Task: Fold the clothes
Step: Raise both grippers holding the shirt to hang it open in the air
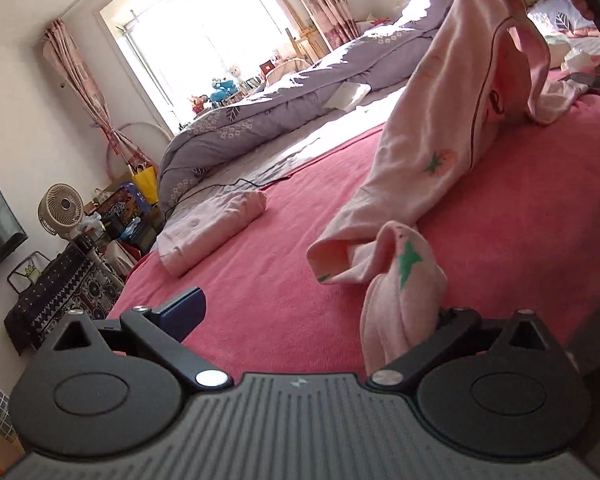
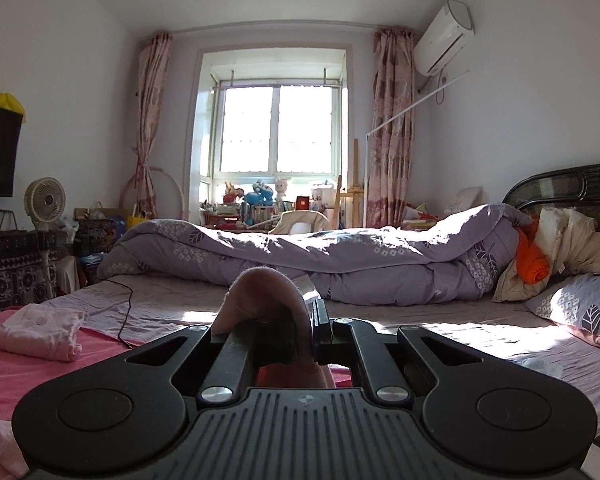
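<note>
My left tongs (image 1: 300,312) stand wide, nothing pinched; a bunched end of the pink garment (image 1: 440,120) lies against their right finger on the pink blanket (image 1: 280,240). My right tongs (image 2: 314,322) are clamped on a fold of that garment. A folded pink piece (image 1: 212,232) rests ahead-left.

a pale pink garment (image 1: 440,128) printed with green-leafed strawberries hangs stretched from high at the far right down to the pink blanket, its near end bunched and crumpled. a second pale pink piece (image 1: 212,232) lies neatly folded farther left on the bed.
</note>
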The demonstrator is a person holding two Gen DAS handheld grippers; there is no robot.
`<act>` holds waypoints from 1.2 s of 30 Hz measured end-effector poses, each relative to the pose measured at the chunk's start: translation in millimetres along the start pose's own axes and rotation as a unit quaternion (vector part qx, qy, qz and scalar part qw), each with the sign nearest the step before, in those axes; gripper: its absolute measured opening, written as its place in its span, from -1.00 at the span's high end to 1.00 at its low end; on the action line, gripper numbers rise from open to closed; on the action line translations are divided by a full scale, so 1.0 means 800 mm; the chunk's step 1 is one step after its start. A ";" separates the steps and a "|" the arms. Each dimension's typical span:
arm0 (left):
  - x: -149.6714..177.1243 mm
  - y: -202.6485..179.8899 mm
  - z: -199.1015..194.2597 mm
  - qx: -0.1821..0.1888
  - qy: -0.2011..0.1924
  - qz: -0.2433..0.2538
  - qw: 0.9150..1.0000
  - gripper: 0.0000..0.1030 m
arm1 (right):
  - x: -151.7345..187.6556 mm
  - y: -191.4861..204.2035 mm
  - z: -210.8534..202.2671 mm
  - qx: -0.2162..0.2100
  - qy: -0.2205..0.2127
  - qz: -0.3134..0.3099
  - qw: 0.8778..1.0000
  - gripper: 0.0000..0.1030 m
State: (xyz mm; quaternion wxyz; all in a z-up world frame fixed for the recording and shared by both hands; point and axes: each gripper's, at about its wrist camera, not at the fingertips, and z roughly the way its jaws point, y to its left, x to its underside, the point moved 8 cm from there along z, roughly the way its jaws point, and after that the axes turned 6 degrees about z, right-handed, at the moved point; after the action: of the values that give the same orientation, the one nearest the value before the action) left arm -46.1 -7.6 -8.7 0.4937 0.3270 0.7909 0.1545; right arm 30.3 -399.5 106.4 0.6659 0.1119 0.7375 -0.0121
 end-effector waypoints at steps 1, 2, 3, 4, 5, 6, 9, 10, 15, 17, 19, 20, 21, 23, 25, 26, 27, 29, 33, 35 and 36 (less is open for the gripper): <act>0.008 0.001 0.002 0.001 0.014 -0.001 1.000 -1.00 | 0.000 -0.003 0.006 0.001 0.005 0.009 1.000 0.81; 0.018 0.006 0.003 0.001 0.030 -0.005 1.000 -1.00 | 0.002 -0.006 0.013 0.002 0.010 0.017 1.000 0.80; 0.029 0.014 0.003 -0.002 0.045 -0.010 0.999 -1.00 | 0.004 -0.008 0.018 0.004 0.016 0.022 1.000 0.80; 0.039 0.023 0.003 -0.008 0.061 -0.017 0.998 -1.00 | 0.007 -0.009 0.023 0.006 0.020 0.026 0.999 0.80; 0.053 0.033 0.003 -0.010 0.079 -0.027 0.996 -1.00 | 0.012 -0.010 0.028 0.010 0.025 0.028 0.999 0.80; 0.068 0.040 0.001 0.003 0.095 -0.040 0.995 -1.00 | 0.016 -0.011 0.034 0.013 0.030 0.031 0.999 0.80; 0.095 0.034 -0.015 0.099 0.108 -0.056 0.988 -0.99 | 0.030 -0.013 0.044 0.016 0.044 0.038 0.998 0.80; 0.099 0.025 -0.022 0.128 0.102 -0.053 0.985 -0.99 | 0.035 -0.012 0.047 0.017 0.050 0.039 0.998 0.80; 0.069 0.001 -0.035 0.148 0.054 -0.037 0.987 -0.99 | 0.052 -0.008 0.059 0.013 0.075 0.041 0.996 0.80; 0.030 0.005 -0.035 0.157 0.001 -0.053 0.986 -0.99 | 0.055 -0.002 0.056 0.010 0.079 0.035 0.996 0.80; -0.006 -0.001 -0.031 0.157 -0.040 -0.044 0.986 -0.99 | 0.054 0.000 0.053 0.010 0.077 0.024 0.997 0.80; -0.024 -0.010 -0.030 0.163 -0.062 -0.026 0.984 -0.99 | 0.053 0.001 0.052 0.010 0.076 0.020 0.997 0.79; -0.042 -0.020 -0.025 0.161 -0.081 -0.005 0.984 -1.00 | 0.052 0.000 0.050 0.010 0.075 0.018 0.997 0.79; -0.065 -0.040 -0.013 0.150 -0.092 0.020 0.984 -0.99 | 0.049 -0.001 0.046 0.008 0.075 0.017 0.997 0.79; -0.086 -0.058 0.003 0.167 -0.100 0.031 0.980 -1.00 | 0.047 -0.004 0.044 0.007 0.075 0.016 0.997 0.79; -0.096 -0.067 0.016 0.159 -0.101 0.042 0.981 -1.00 | 0.047 -0.005 0.043 0.007 0.075 0.015 0.997 0.79; -0.101 -0.075 0.031 0.141 -0.098 0.057 0.984 -1.00 | 0.046 -0.006 0.042 0.007 0.076 0.014 0.997 0.79; -0.104 -0.090 0.065 0.099 -0.084 0.087 0.988 -0.99 | 0.047 -0.006 0.040 0.005 0.077 0.010 0.997 0.79; -0.099 -0.117 0.121 -0.024 -0.061 0.141 0.988 -0.82 | 0.051 -0.003 0.035 0.001 0.078 0.002 0.997 0.79; -0.096 -0.133 0.131 -0.055 -0.077 0.152 0.984 -0.72 | 0.054 0.000 0.034 -0.001 0.078 -0.006 0.997 0.79; -0.097 -0.137 0.128 -0.066 -0.090 0.153 0.982 -0.70 | 0.055 0.002 0.033 -0.002 0.078 -0.010 0.997 0.79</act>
State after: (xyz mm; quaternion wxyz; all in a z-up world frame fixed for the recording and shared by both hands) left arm 27.5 -148.8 -65.8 0.5535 0.4236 0.6719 0.2506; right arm 52.5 -395.7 60.1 0.6066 0.1038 0.7882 -0.0091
